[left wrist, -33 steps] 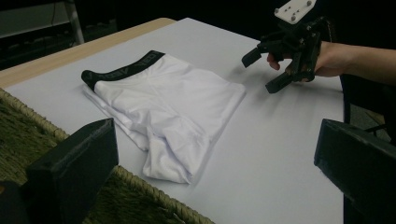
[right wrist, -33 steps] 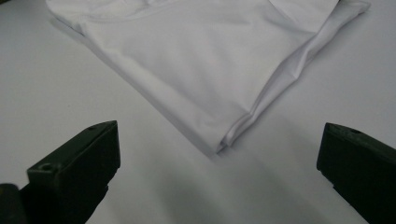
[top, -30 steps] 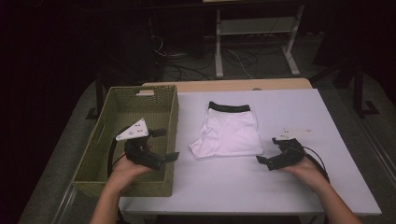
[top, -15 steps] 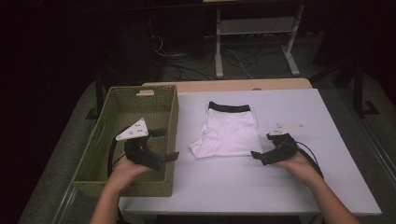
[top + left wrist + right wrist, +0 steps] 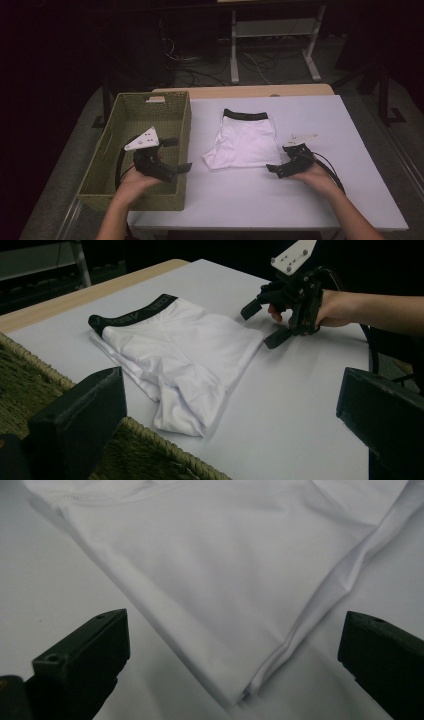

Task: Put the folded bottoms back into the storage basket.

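A folded pair of white shorts (image 5: 245, 142) with a black waistband lies flat in the middle of the white table (image 5: 310, 205). My right gripper (image 5: 278, 159) is open, low over the table, its jaws pointing at the shorts' near right corner. In the right gripper view the shorts (image 5: 225, 570) lie just beyond that open gripper (image 5: 235, 655), with the corner between the jaws. My left gripper (image 5: 178, 155) is open above the right wall of the woven basket (image 5: 186, 120). In the left gripper view the shorts (image 5: 185, 355) and the right gripper (image 5: 260, 326) lie beyond my left gripper (image 5: 230, 415).
The olive woven basket stands at the table's left edge, and its rim (image 5: 150, 440) shows in the left gripper view. A wooden strip (image 5: 240, 92) borders the table's far side. Beyond it are cables and a white rack's legs (image 5: 310, 55) on the dark floor.
My right gripper has moved left across the table to the shorts' near right corner. The left gripper has stayed over the basket.
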A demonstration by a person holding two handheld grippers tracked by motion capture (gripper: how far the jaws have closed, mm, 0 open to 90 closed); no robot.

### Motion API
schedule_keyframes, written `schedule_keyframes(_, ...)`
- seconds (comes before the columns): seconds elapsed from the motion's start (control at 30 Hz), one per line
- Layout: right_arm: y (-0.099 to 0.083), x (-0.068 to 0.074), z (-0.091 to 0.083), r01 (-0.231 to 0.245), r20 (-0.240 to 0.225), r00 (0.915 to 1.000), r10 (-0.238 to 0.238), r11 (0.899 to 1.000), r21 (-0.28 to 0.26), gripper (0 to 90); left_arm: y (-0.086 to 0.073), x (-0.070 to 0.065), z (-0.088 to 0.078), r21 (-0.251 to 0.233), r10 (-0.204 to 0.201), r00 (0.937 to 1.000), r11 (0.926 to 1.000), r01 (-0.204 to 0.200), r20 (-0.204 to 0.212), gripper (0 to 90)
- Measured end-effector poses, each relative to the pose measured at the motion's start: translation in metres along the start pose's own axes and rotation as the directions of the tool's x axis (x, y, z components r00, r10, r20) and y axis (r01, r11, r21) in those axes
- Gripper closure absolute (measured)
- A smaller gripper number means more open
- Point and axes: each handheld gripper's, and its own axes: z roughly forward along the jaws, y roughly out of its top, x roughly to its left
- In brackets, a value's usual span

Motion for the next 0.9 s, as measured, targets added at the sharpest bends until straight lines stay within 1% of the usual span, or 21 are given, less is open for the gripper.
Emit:
schedule_keyframes(0.17,-0.002,0.002,0.005,0.018,0.003,0.9998,-0.019,1.0,0.025,0.0,0.0,0.0,0.0,0.001,0.0,1.0,1.0,0.0,-0.001,0.0)
schedule_keyframes(0.43,-0.002,0.002,0.004,0.022,0.002,0.9998,-0.022,1.0,0.021,0.1,0.002,0.001,-0.001,-0.007,-0.01,0.9999,0.9999,0.01,0.002,0.0)
schedule_keyframes(0.57,-0.003,0.002,0.005,0.022,0.0,0.9998,-0.022,1.0,0.019,0.1,0.006,0.0,0.0,0.005,-0.007,0.9999,1.0,0.007,-0.01,0.0)
schedule_keyframes(0.73,-0.003,0.001,0.004,0.02,-0.003,0.9998,-0.02,1.0,0.017,0.1,0.013,-0.003,-0.001,-0.006,-0.015,0.9997,0.9999,0.015,-0.017,0.0)
schedule_keyframes(0.8,-0.003,0.001,0.004,0.02,-0.005,0.9998,-0.02,1.0,0.018,0.1,0.016,-0.005,0.0,-0.004,-0.014,0.9996,0.9999,0.014,-0.023,0.0)
schedule_keyframes(0.87,-0.003,0.001,0.004,0.019,-0.007,0.9998,-0.018,1.0,0.018,0.1,0.02,-0.01,0.003,-0.004,-0.008,0.9998,1.0,0.008,-0.019,0.0)
schedule_keyframes(0.9,-0.003,0.001,0.004,0.019,-0.007,0.9998,-0.018,1.0,0.018,0.1,0.02,-0.01,0.003,-0.004,-0.008,0.9998,1.0,0.008,-0.019,0.0)
